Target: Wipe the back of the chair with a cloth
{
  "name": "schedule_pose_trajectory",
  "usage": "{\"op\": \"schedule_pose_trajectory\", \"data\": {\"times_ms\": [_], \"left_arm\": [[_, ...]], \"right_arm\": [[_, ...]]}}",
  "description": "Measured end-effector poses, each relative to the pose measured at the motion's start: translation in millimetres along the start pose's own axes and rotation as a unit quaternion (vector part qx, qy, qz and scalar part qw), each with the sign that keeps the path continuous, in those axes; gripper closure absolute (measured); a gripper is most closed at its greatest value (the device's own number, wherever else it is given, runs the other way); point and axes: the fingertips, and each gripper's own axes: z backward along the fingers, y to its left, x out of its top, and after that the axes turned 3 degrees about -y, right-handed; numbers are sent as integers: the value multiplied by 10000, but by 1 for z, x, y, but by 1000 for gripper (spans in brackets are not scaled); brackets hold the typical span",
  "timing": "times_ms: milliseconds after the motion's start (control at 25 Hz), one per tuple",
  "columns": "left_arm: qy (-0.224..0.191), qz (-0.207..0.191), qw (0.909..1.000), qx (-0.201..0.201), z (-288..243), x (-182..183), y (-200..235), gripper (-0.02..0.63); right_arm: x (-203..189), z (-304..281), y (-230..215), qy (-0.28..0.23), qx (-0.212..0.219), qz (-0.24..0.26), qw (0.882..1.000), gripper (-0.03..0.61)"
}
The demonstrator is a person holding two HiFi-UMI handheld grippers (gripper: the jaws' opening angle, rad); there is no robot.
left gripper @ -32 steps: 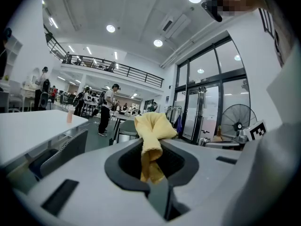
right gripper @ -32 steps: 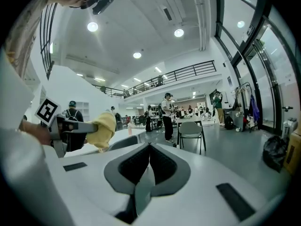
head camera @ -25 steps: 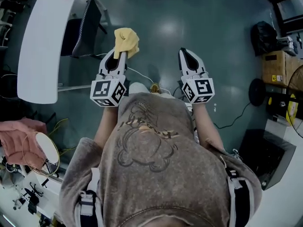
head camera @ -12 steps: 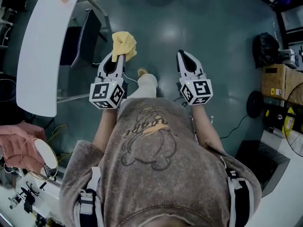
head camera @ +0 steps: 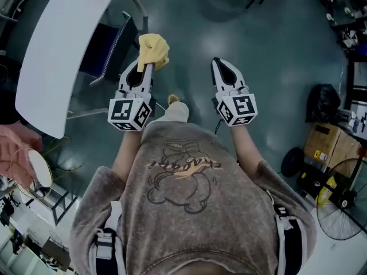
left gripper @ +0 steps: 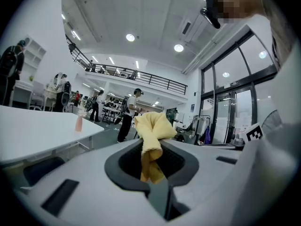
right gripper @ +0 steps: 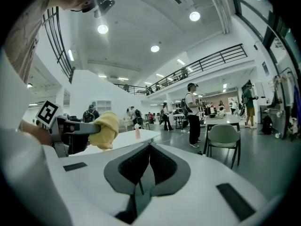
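Large open lab hall: mezzanine railing (right gripper: 202, 64), white table (head camera: 57, 56), cardboard box (head camera: 328, 148), floor fan (head camera: 344, 204)

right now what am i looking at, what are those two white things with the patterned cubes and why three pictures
No robot here: a person holds a white two-jaw gripper in each hand. The head view comes from a camera on the person's head, looking steeply down over their arms to the grey floor. The other two views come from cameras riding on each gripper, looking along its jaws into a big hall. The left gripper is shut on a crumpled yellow cloth. The right gripper has its jaws together, nothing between them. The patterned cubes are parts of the grippers. At the left stands a long white table with a small pink bottle on it and a dark chair at its edge. The cloth touches no chair.
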Motion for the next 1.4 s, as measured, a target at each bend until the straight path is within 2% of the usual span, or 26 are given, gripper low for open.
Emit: {"op": "schedule_pose_trajectory", "data": {"times_ms": [200,400,600,840,1040,1160,1400], "left_arm": [[-128,-14,9989,462,-5,22,33,552],[-252,62,9921,1231,19,33,65,552],[-397,139,9796,1967,40,37,85,552],[-721,378,9566,2799,67,41,97,552],[-734,455,9485,3049,88,28,119,552],[-672,422,9459,3147,90,9,132,552],[-892,445,9353,3396,96,-43,154,552]], "right_arm": [[12,-57,14,80,636,51,9979,552],[13,-103,40,252,1348,54,9905,552],[18,-136,59,293,2052,123,9782,552],[18,-165,81,453,2825,172,9581,552],[0,-181,112,566,3174,75,9466,552],[-16,-189,122,591,3341,63,9407,552],[-69,-206,132,629,3566,70,9321,552]]}}
